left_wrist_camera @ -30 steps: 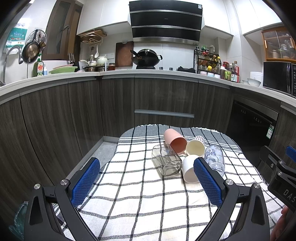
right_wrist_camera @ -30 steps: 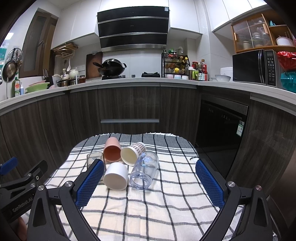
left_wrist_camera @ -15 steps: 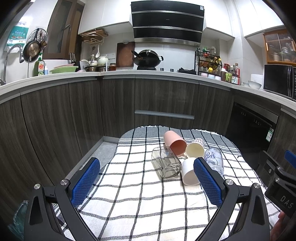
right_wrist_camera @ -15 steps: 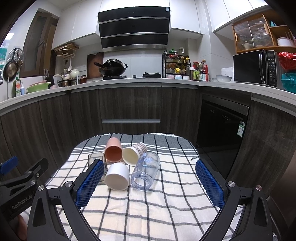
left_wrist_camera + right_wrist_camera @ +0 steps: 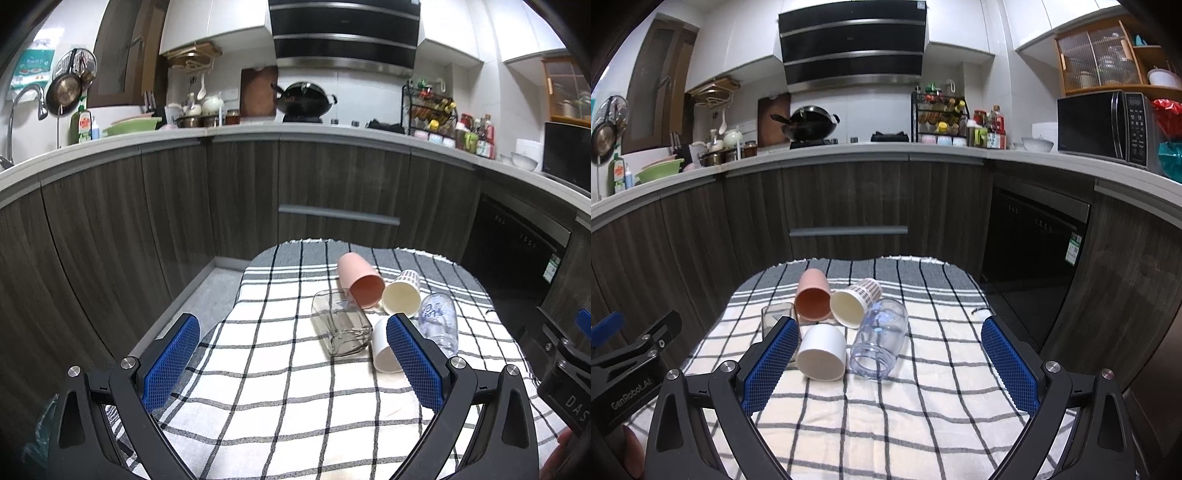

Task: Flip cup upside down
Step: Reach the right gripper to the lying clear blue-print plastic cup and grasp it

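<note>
Several cups lie on their sides in a cluster on a checked cloth (image 5: 280,387): a pink cup (image 5: 360,280), a patterned paper cup (image 5: 402,297), a square clear glass (image 5: 341,328), a white cup (image 5: 384,349) and a clear plastic cup (image 5: 439,325). In the right wrist view they are the pink cup (image 5: 812,299), paper cup (image 5: 854,307), white cup (image 5: 823,352), clear plastic cup (image 5: 881,338) and glass (image 5: 774,317). My left gripper (image 5: 291,362) is open and empty, short of the cluster. My right gripper (image 5: 890,363) is open and empty, just before the white and plastic cups.
The cloth-covered table (image 5: 923,424) stands before dark kitchen cabinets (image 5: 332,192). A dishwasher front (image 5: 1034,236) is at the right. The right gripper's body (image 5: 565,373) shows at the right edge of the left view; the left gripper's body (image 5: 628,373) shows at the left edge of the right view.
Both grippers have drifted slightly; the cups sit a touch lower and nearer in the views. Both stay open and nothing has been touched.
</note>
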Demonstrator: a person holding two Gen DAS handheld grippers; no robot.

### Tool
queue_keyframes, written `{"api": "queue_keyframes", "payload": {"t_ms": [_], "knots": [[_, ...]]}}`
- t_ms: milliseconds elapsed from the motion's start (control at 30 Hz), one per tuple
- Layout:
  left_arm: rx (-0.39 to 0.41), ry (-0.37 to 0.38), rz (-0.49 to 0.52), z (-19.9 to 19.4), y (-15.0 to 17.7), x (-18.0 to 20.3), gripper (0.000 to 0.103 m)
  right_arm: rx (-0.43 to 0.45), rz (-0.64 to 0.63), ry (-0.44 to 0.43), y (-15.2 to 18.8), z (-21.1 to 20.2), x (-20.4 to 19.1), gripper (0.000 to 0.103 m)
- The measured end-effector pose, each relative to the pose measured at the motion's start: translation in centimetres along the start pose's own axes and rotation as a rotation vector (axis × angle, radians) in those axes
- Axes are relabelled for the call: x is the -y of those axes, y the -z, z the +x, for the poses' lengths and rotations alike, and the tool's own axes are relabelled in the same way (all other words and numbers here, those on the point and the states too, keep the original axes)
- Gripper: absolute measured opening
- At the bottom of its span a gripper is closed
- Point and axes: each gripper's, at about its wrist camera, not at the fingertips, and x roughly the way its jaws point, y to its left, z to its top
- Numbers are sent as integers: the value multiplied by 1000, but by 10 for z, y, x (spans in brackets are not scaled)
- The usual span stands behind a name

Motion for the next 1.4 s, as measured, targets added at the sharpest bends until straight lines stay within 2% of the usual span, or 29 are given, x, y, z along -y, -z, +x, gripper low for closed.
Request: {"api": "queue_keyframes", "payload": {"t_ms": [300,633,867,1033,1333,1400], "knots": [[-106,-22,-33,36,-21,1,103,-106,5,19,-26,33,0,100],[-226,-53,12,89,-36,17,103,-234,11,43,-40,91,0,100],[-273,-53,8,123,-41,25,103,-412,24,51,-33,156,1,100],[-265,-65,14,145,-46,28,103,-532,90,36,-23,202,6,99],[-309,-79,-18,183,-43,21,103,-655,143,34,-7,255,4,99],[-318,-80,-22,187,-41,18,103,-671,143,33,-4,261,1,95]]}}
